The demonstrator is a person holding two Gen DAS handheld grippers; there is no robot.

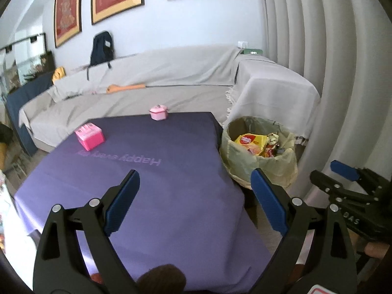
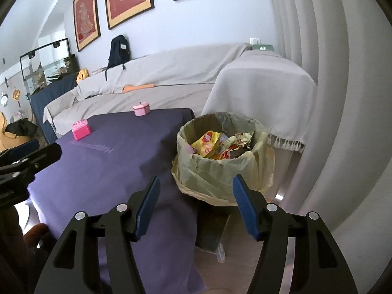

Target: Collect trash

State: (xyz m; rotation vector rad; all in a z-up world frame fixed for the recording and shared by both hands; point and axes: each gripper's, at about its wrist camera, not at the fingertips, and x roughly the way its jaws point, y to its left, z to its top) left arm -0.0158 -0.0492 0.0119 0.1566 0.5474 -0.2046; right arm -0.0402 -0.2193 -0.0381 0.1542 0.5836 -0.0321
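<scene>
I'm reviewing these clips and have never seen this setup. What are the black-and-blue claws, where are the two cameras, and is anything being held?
A person holds one clamp tool in each hand, and a camera rides on each, looking along its fingers. One view looks past the left hand-held gripper, the other past the right hand-held gripper. Both stand open and empty. On the purple tablecloth sit a pink box and a small pink pot-shaped case. Beside the table, a lined trash bin already holds snack wrappers.
</scene>
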